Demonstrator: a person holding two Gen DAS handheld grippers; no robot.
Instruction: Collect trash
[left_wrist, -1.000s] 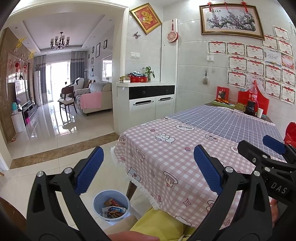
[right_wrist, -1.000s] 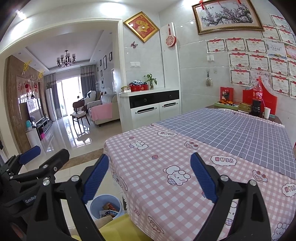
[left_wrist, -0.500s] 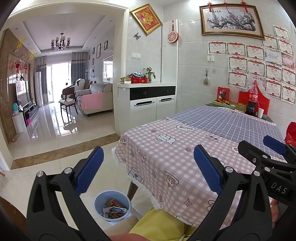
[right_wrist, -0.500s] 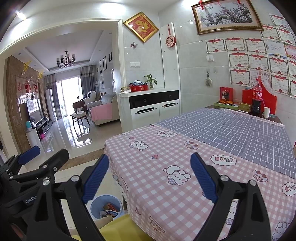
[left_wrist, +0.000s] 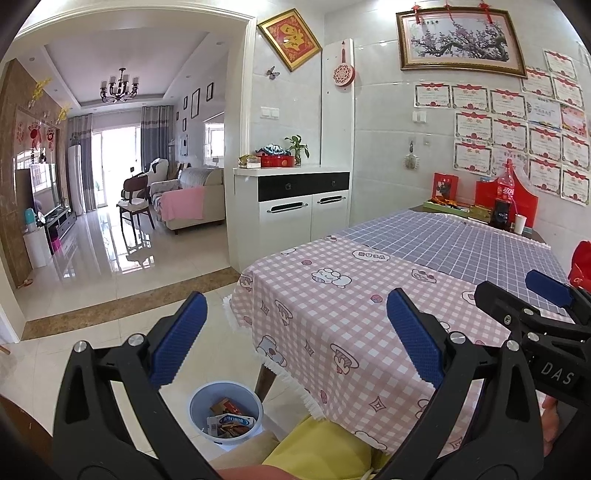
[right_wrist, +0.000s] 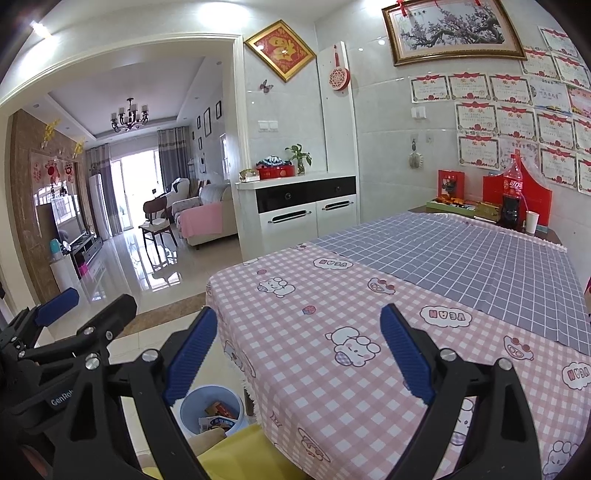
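While both tongs hang spread and empty over the near edge of the table (left_wrist: 332, 295), the bin (left_wrist: 226, 413) stands on the floor at about 7 o'clock from the table's near corner, just beside its leg. Wrappers (left_wrist: 231, 421) lie inside the bin. Left tongs (left_wrist: 295, 332) show the bin between their blue pads. Right tongs (right_wrist: 295, 350) sit over the pink checked cloth (right_wrist: 332, 314), at 3 o'clock from the left. A cola bottle (right_wrist: 512, 195) stands at the far end.
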